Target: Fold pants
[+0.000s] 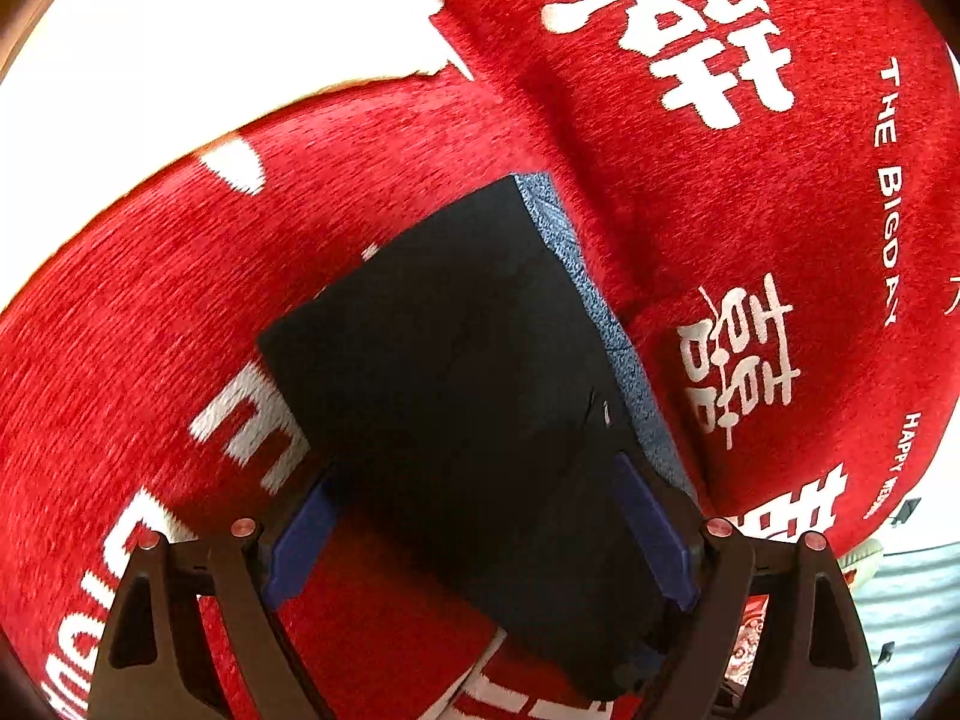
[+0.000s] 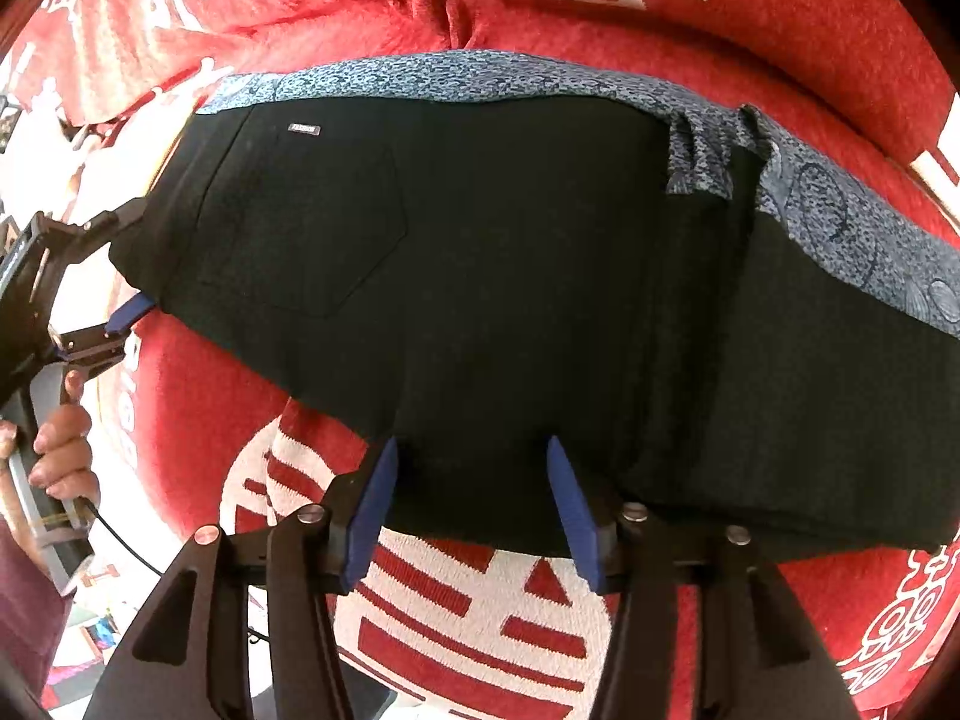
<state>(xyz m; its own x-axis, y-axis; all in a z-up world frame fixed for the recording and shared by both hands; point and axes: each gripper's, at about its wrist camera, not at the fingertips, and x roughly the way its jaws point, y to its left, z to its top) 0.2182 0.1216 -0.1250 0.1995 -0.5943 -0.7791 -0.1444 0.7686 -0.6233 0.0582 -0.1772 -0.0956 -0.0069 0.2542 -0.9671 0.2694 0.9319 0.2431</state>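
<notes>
The black pants [image 1: 456,348] lie folded on a red cloth with white characters, a blue patterned lining along their far edge [image 2: 480,81]. In the right wrist view the pants [image 2: 480,252] spread wide, back pocket and small label at the left. My left gripper [image 1: 474,516] is open, its blue pads [image 1: 300,540] either side of the pants' near end. It shows in the right wrist view [image 2: 129,258] at the pants' left edge. My right gripper [image 2: 474,480] is open, its pads [image 2: 372,510] astride the pants' near edge.
The red cloth [image 1: 690,192] covers a soft, bulging surface all around the pants. A white area [image 1: 150,60] lies at the far left. Striped fabric [image 1: 912,600] and clutter show at the right edge. A hand [image 2: 60,444] holds the left gripper's handle.
</notes>
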